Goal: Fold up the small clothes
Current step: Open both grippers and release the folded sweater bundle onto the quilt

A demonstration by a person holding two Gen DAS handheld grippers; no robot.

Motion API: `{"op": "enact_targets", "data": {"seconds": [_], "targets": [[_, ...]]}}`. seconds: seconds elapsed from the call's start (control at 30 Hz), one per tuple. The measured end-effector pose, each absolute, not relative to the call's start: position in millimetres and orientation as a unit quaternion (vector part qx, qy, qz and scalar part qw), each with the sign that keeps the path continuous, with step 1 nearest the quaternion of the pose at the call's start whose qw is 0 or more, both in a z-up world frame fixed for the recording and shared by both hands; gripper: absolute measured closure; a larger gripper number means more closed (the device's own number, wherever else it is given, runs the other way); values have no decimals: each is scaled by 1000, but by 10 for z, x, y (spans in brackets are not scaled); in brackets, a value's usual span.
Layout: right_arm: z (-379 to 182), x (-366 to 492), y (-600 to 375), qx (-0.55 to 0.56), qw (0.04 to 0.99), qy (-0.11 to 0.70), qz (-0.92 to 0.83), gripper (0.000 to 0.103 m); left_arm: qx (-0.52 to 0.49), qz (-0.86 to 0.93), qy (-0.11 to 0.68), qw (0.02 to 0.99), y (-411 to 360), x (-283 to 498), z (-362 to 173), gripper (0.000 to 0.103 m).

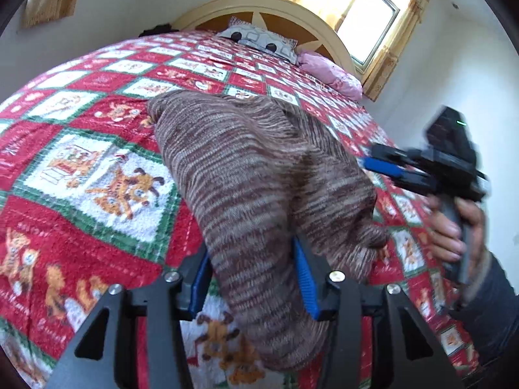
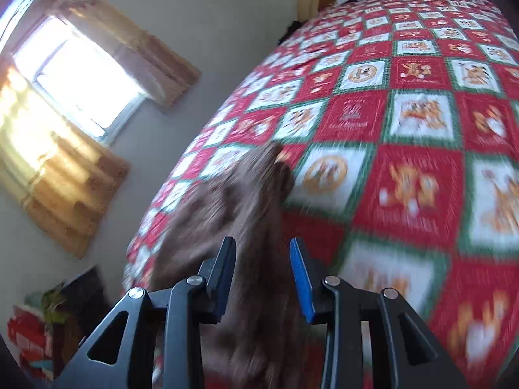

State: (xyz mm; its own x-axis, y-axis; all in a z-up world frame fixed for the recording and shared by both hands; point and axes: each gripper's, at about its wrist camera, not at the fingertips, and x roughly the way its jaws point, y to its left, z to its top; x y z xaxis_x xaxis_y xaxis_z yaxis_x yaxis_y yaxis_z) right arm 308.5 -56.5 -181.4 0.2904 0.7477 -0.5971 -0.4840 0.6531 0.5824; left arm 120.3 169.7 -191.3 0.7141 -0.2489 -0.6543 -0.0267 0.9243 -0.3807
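While the big bed [image 1: 97, 149] with its red Christmas blanket [image 2: 405, 168] lies flat, the brown knit garment [image 1: 259, 178] sits bunched near its edge. Its cloth runs between the left claw [image 1: 253, 278] pads, though I cannot tell if they pinch it. Spread wide, the right claw [image 2: 262, 275] grips nothing. I think smoothing the cloth flat first makes a neat fold.

sweater [image 1: 259, 175]: 1 | hand-held gripper: 2 (left [image 1: 253, 278], right [image 2: 262, 275]) | pillows [image 1: 259, 40]: 2 | windows [image 1: 366, 16]: 2
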Motion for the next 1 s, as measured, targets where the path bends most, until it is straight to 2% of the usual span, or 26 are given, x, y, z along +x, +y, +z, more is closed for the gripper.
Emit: {"op": "enact_targets", "data": {"seconds": [0.13, 0.27, 0.3, 0.37, 0.4, 0.6, 1.0], "targets": [[-1881, 2567, -598, 93, 786, 463, 400, 67, -162, -50, 373, 912, 1674, 1092, -1966, 47], [-2047, 2363, -437, 40, 788, 470, 395, 68, -172, -47, 372, 911, 1703, 1037, -1985, 47], [-2091, 2341, -403, 23, 794, 475, 378, 79, -171, -46, 371, 912, 1704, 1033, -1980, 46], [-2115, 2321, -399, 3, 807, 472, 355, 93, -166, -38, 373, 912, 1697, 1005, -1991, 35], [-2107, 2309, -421, 2, 809, 470, 352, 95, -167, -34, 373, 912, 1702, 991, -1997, 34], [-1958, 2207, -502, -19, 828, 452, 332, 96, -136, -22, 378, 915, 1598, 949, -2013, 27], [-2117, 2142, -483, -44, 836, 462, 293, 96, -117, -3, 393, 912, 1549, 942, -2017, 22]]}}
